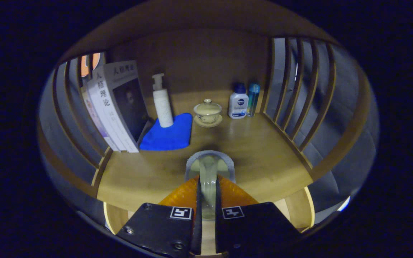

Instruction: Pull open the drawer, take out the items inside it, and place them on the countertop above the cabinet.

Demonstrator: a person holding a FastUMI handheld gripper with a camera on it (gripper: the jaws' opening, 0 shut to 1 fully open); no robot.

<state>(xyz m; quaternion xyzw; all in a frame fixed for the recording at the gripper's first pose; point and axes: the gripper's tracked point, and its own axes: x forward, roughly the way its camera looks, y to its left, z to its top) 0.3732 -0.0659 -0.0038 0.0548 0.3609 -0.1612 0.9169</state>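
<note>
My gripper [208, 181] is shut on a translucent roll with a grey rim [210, 165], which looks like a roll of tape. The roll stands on edge, pinched between both fingers. It sits at or just above the front part of the wooden countertop [264, 157]; whether it touches the wood I cannot tell. Pale wooden pieces [115, 218] show below the countertop's front edge on both sides of the fingers, possibly the open drawer. The drawer's inside is hidden behind the fingers.
Beyond the roll, a blue cloth [169, 134] carries a white pump bottle [162, 104]. Books [115, 107] lean at the left. A lidded teacup on a saucer [207, 113], a white lotion bottle [238, 103] and a slim blue bottle [253, 98] stand at the back. Slatted rails [299, 104] fence both sides.
</note>
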